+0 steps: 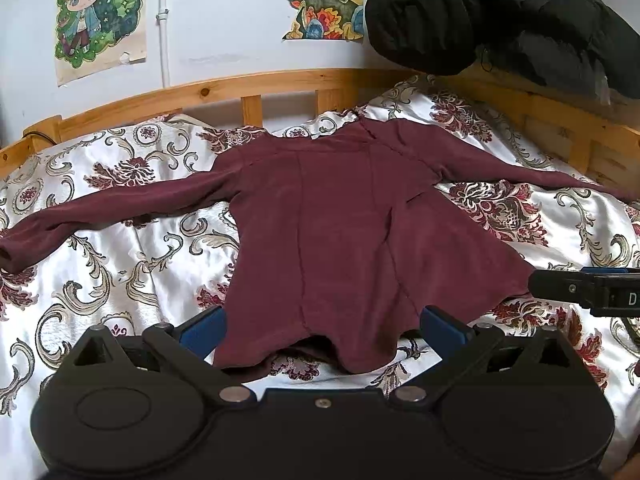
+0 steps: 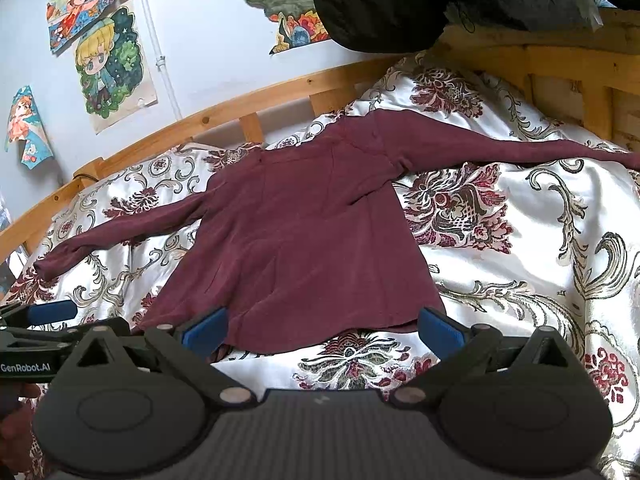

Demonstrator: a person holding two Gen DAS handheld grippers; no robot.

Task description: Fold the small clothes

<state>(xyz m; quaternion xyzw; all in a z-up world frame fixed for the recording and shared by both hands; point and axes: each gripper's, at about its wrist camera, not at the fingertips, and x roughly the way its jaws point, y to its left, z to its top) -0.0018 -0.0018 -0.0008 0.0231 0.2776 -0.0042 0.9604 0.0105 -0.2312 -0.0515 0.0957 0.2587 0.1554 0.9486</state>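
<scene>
A small maroon long-sleeved top (image 1: 340,220) (image 2: 304,232) lies flat on the bed, both sleeves spread out sideways and its hem toward me. My left gripper (image 1: 324,330) stands open just above the hem, blue fingers (image 1: 204,330) on either side of the hem's middle, nothing between them. My right gripper (image 2: 322,330) is open too, hovering over the hem's right part. From the left wrist view the right gripper (image 1: 584,290) shows at the right edge beside the hem's right corner. The left gripper (image 2: 48,314) appears at the left edge of the right wrist view.
A white satin bedspread (image 1: 120,272) (image 2: 520,280) with red and gold floral pattern covers the bed. A wooden bed rail (image 1: 248,88) (image 2: 248,108) runs behind. A black padded jacket (image 1: 500,16) (image 2: 400,0) hangs at the upper right. Posters (image 1: 100,16) are on the wall.
</scene>
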